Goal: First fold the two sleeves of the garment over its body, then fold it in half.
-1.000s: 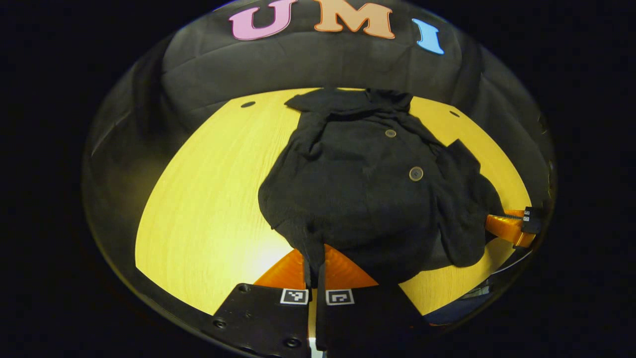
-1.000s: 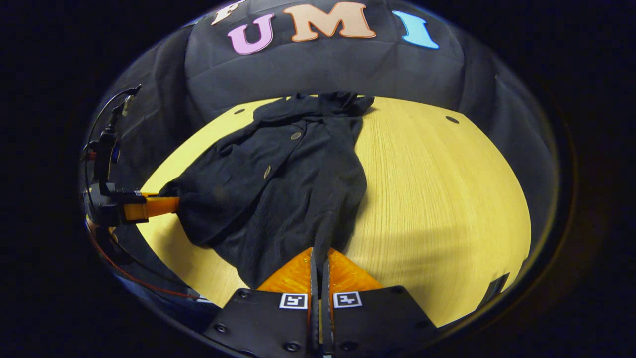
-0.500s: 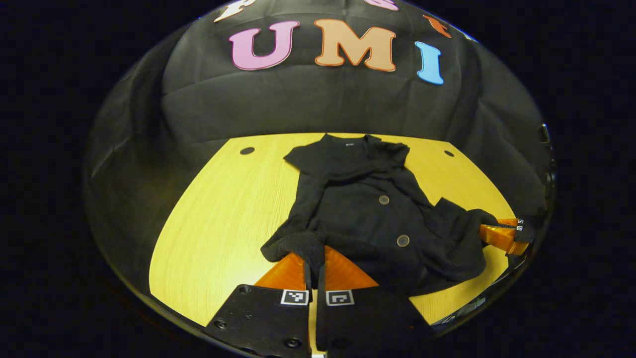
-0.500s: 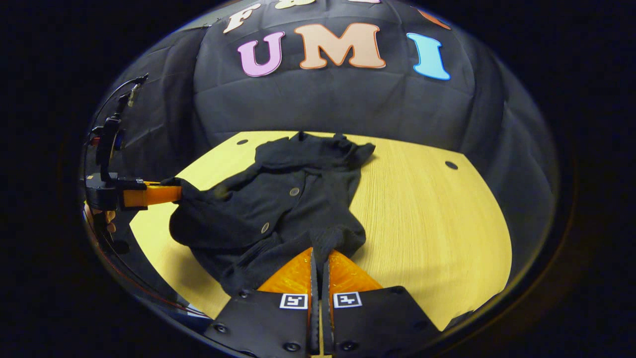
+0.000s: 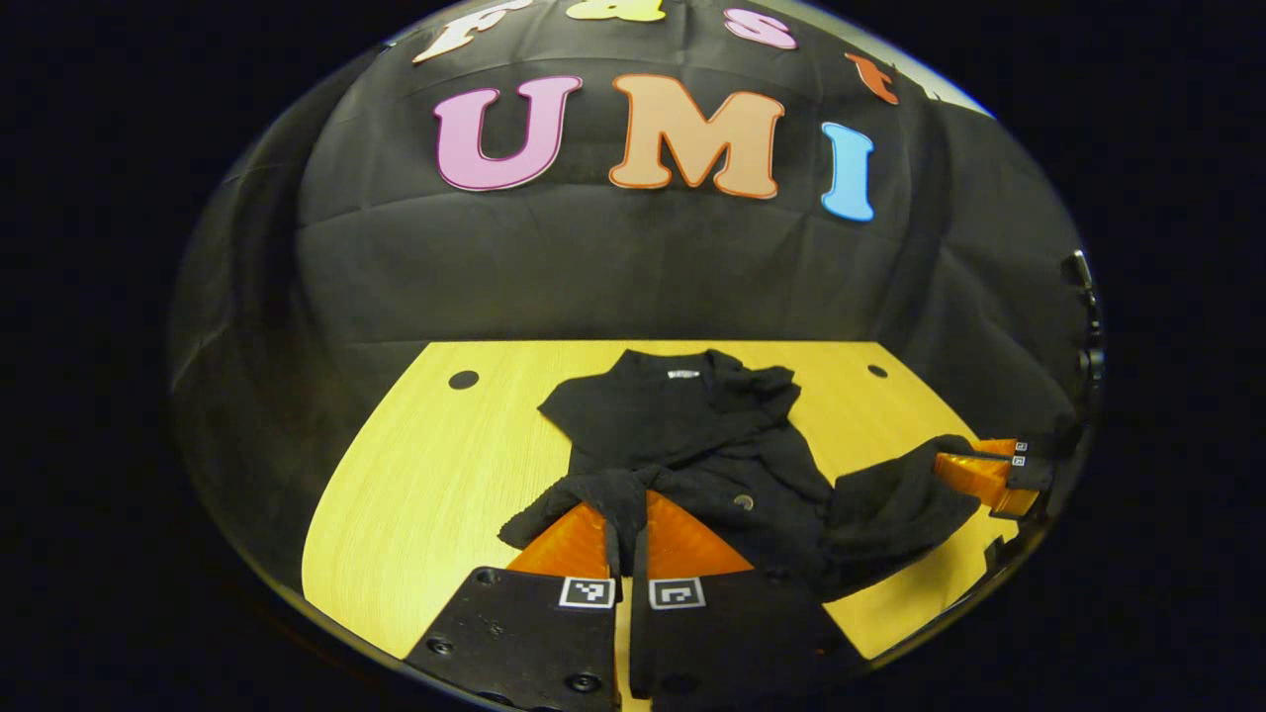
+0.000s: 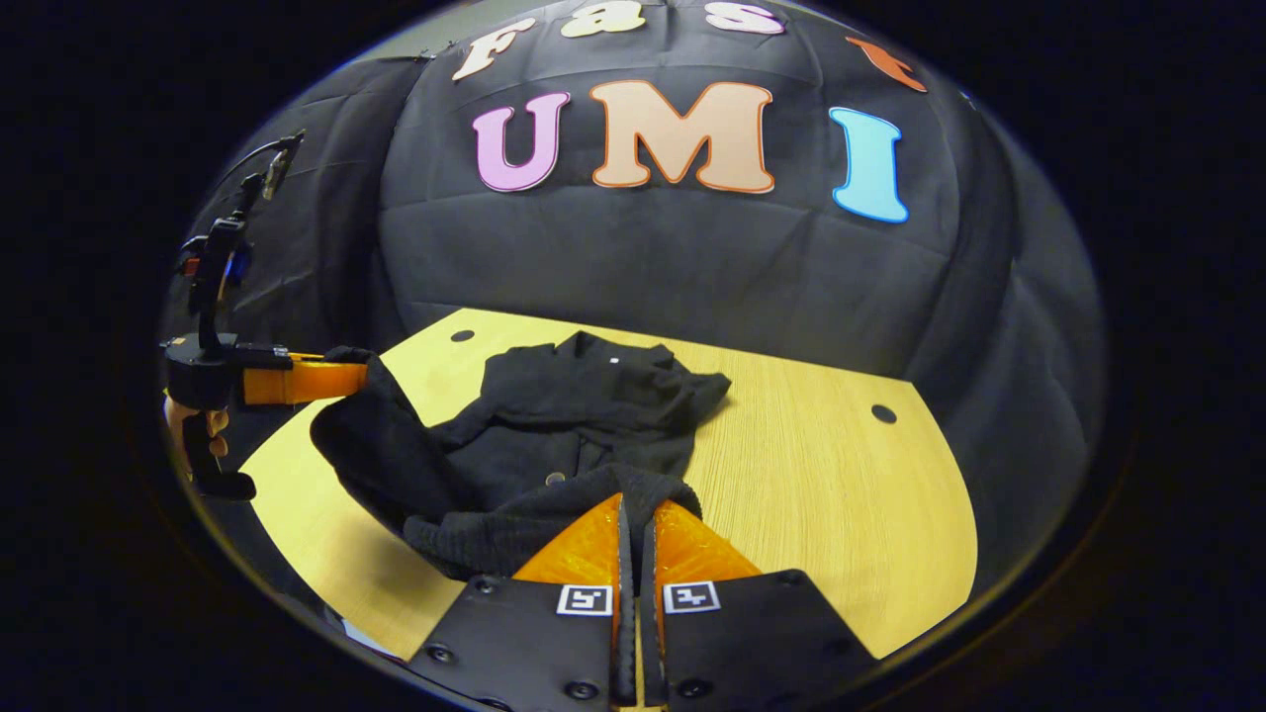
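Observation:
A black buttoned garment lies on the yellow wooden table, collar at the far side. My left gripper is shut on the near hem's left corner, which is raised off the table. My right gripper is shut on the hem's other corner. The garment has its near half lifted and bunched between the two grippers. In the left gripper view the right gripper holds a hanging fold at the far right. In the right gripper view the left gripper pinches cloth at the far left.
A hand holds the left gripper's handle at the table's left edge. Small round holes mark the table's far corners. The booth's black cloth wall stands close behind the table.
Both grippers have risen and carried the garment's near hem up and toward the collar. The flat garment now stands bunched, with its near half off the table.

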